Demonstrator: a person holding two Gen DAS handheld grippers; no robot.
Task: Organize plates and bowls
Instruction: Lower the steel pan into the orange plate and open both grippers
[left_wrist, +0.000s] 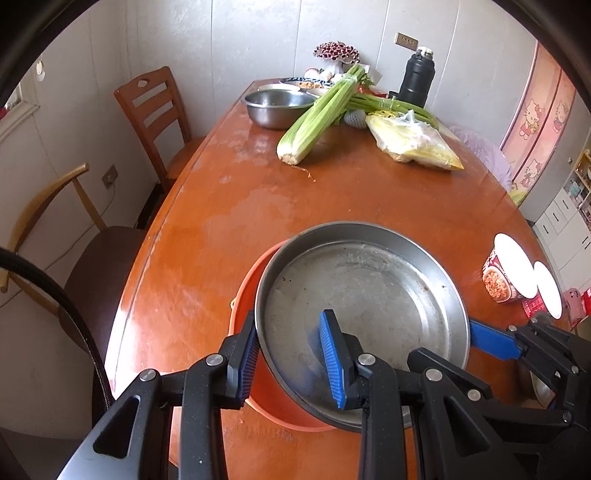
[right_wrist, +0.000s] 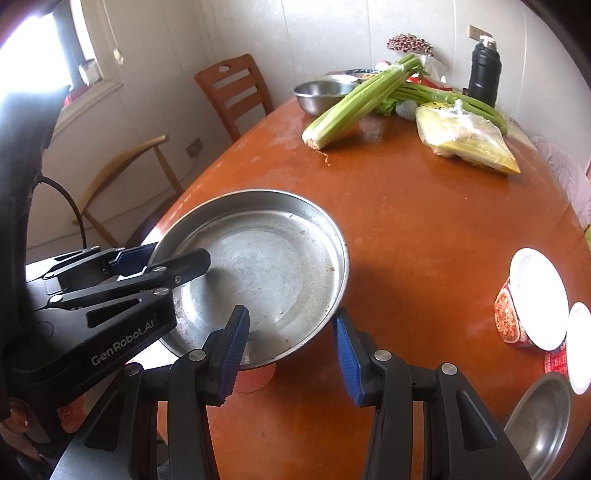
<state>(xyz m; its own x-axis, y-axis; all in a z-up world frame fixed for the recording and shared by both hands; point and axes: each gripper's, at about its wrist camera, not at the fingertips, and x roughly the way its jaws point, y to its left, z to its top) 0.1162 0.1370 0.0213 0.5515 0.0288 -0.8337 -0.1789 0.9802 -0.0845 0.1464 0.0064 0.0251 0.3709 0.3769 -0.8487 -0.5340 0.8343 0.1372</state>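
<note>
Fingers of the left gripper (left_wrist: 293, 363) straddle the near-left rim of the shallow round stainless-steel pan (left_wrist: 362, 317), one blue ribbed pad (left_wrist: 332, 363) inside the dish and the other outside its wall; they stand partly open, and whether they press the rim cannot be told. The pan sits on an orange plastic bowl (left_wrist: 255, 295) at the near edge of the oval brown wooden table (left_wrist: 221, 206). The right gripper (right_wrist: 291, 354) stands wide open at the pan's near rim, holding nothing. A second steel dish (right_wrist: 539, 421) and a printed white-lidded noodle cup (right_wrist: 532, 299) lie by the table's right edge; a deep steel mixing bowl (left_wrist: 277, 105) sits at the far end beside celery stalks (left_wrist: 321, 114). Risk assessment: a one-sided rim hold may let the pan tilt and slide off the orange bowl, and that bowl may be pushed over the near edge.
</note>
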